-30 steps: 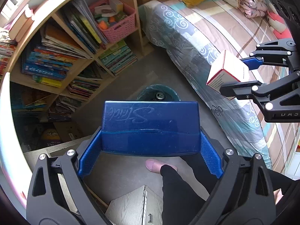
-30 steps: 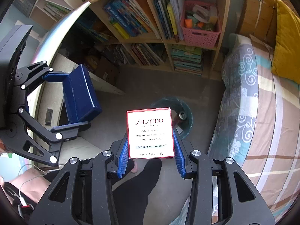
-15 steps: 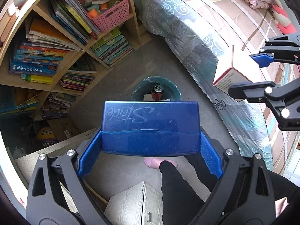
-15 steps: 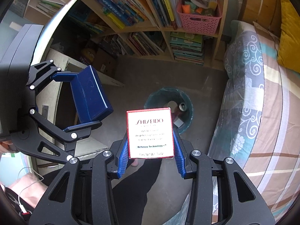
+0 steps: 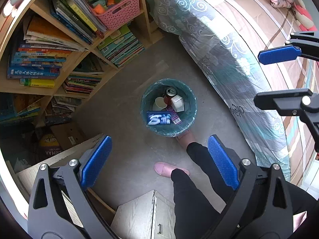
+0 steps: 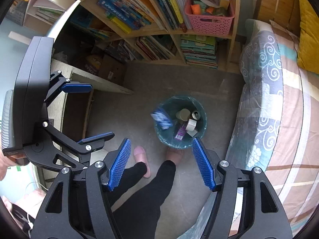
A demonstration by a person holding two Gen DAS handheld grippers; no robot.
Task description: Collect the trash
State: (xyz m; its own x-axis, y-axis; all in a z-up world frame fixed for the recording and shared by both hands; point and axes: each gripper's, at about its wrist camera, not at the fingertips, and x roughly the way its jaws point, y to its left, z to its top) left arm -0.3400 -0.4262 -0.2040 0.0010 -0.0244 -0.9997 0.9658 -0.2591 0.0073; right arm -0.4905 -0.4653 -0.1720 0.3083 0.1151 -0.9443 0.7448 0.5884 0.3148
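Note:
A round bin with a teal liner (image 5: 190,110) (image 6: 162,137) stands on the grey floor below both grippers. In it lie a blue pack (image 5: 159,118) (image 6: 161,118), a white box (image 5: 177,103) (image 6: 191,125), a soda can (image 5: 171,91) (image 6: 196,115), a paper cup (image 5: 160,102) (image 6: 183,114) and a purple carton (image 5: 173,116) (image 6: 180,132). My left gripper (image 5: 159,155) (image 6: 87,111) is open and empty, high above the bin. My right gripper (image 6: 161,157) (image 5: 279,75) is open and empty, also above it.
A wooden bookshelf (image 5: 59,45) (image 6: 159,27) with books and a pink basket (image 5: 117,6) (image 6: 209,18) stands behind the bin. A bed (image 5: 239,49) (image 6: 279,99) lies at the right. The person's legs and pink slippers (image 5: 167,169) (image 6: 141,157) stand beside the bin. A desk edge (image 5: 59,159) is at the left.
Both grippers have opened. The blue pack has dropped from the left gripper and the white box from the right one; both are now in the bin.

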